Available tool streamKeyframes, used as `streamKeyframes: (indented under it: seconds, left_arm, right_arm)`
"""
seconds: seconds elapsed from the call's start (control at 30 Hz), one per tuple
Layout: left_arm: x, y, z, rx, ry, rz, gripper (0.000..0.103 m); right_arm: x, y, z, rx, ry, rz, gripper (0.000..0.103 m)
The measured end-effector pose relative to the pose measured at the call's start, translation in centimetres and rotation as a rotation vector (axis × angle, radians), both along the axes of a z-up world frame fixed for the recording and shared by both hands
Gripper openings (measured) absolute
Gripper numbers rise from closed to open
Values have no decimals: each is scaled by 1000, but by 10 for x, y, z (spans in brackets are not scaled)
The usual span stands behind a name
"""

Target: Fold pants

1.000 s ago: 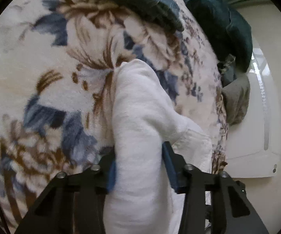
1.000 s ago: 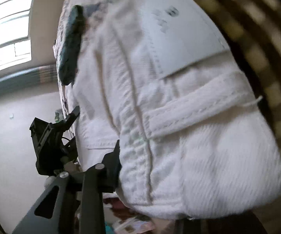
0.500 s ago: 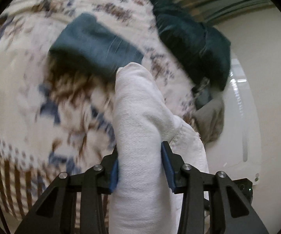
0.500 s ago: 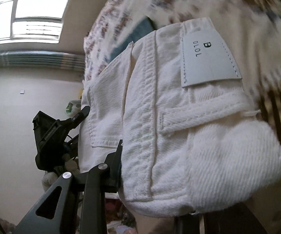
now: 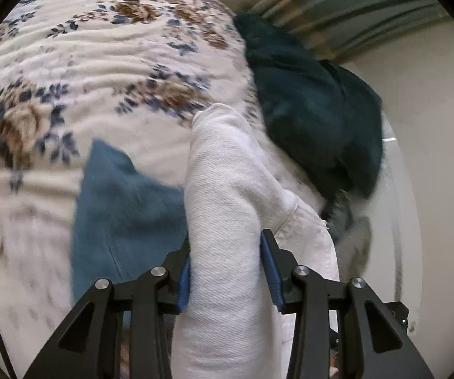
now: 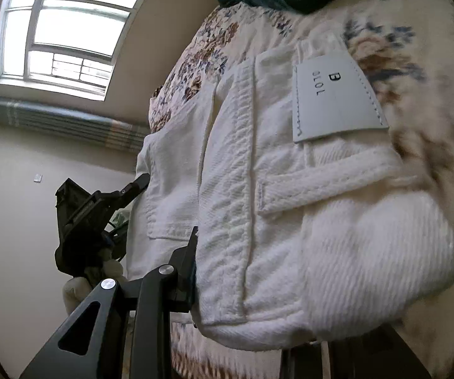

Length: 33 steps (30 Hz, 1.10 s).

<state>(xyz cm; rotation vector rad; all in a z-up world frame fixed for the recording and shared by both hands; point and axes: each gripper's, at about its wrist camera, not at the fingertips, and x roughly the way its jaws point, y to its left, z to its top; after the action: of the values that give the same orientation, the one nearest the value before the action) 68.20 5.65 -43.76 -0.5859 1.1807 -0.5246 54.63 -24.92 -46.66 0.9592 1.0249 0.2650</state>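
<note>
The white pants (image 5: 227, 208) are bunched into a thick fold, held above a floral bedspread (image 5: 69, 72). My left gripper (image 5: 228, 271) is shut on that fold, blue pads on either side. In the right wrist view the waistband of the pants (image 6: 290, 189) fills the frame, with a belt loop and a white label (image 6: 334, 98). My right gripper (image 6: 258, 271) is shut on the waistband; only its left finger (image 6: 182, 271) shows, the other is hidden behind cloth. The left gripper's body (image 6: 91, 218) shows at the pants' far side.
A folded blue garment (image 5: 122, 214) lies on the bedspread just left of the held pants. A dark green blanket (image 5: 315, 117) is heaped at the bed's far end. A window (image 6: 66, 28) and beige walls lie beyond the bed edge.
Both grippers have carried the pants along over the bed. The blue garment has gone from the top of the left wrist view to beside my left gripper, and the green blanket is closer.
</note>
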Motion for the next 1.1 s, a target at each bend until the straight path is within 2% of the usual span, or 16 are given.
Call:
streamKeyframes:
  seconds: [0.07, 0.1, 0.2, 0.27, 0.33, 0.47, 0.5, 0.53, 0.57, 0.63, 0.67, 0.8, 0.93, 1.1]
  left_arm:
    - [28, 11, -34, 19, 35, 3, 37]
    - [39, 17, -53, 50, 54, -1, 37]
    - [56, 32, -115, 166, 143, -36, 39]
    - [53, 41, -130, 166, 152, -54, 50]
    - [50, 44, -123, 187, 141, -58, 54]
    - [36, 39, -89, 319, 128, -25, 54]
    - [32, 37, -80, 338, 115, -21, 54]
    - [28, 36, -70, 380, 90, -12, 58]
    - [21, 31, -59, 436, 71, -3, 74]
    - [6, 21, -41, 538, 48, 2, 93]
    - [-2, 16, -34, 564, 33, 4, 93]
    - [-34, -8, -11, 669, -1, -5, 93]
    - [-56, -26, 5, 713, -22, -13, 93]
    - [-80, -34, 33, 734, -38, 8, 93]
  right_arm:
    - [30, 9, -35, 2, 19, 3, 30]
    - [46, 15, -60, 6, 43, 10, 30]
    - [65, 25, -111, -13, 143, 27, 30]
    - [66, 27, -132, -2, 181, 28, 33]
    - [61, 24, -135, 16, 189, 11, 35]
    - [56, 22, -124, -71, 256, 33, 65]
    - [55, 23, -115, -126, 295, 53, 75]
    - [54, 25, -106, -188, 318, 61, 90]
    - [53, 28, -90, -298, 336, 71, 91]
    - [52, 36, -65, -476, 344, 92, 91]
    - [52, 42, -47, -574, 341, 104, 92]
    - [37, 44, -8, -761, 319, 117, 93]
    - [20, 47, 25, -807, 288, 123, 93]
    - [5, 39, 56, -810, 256, 115, 94]
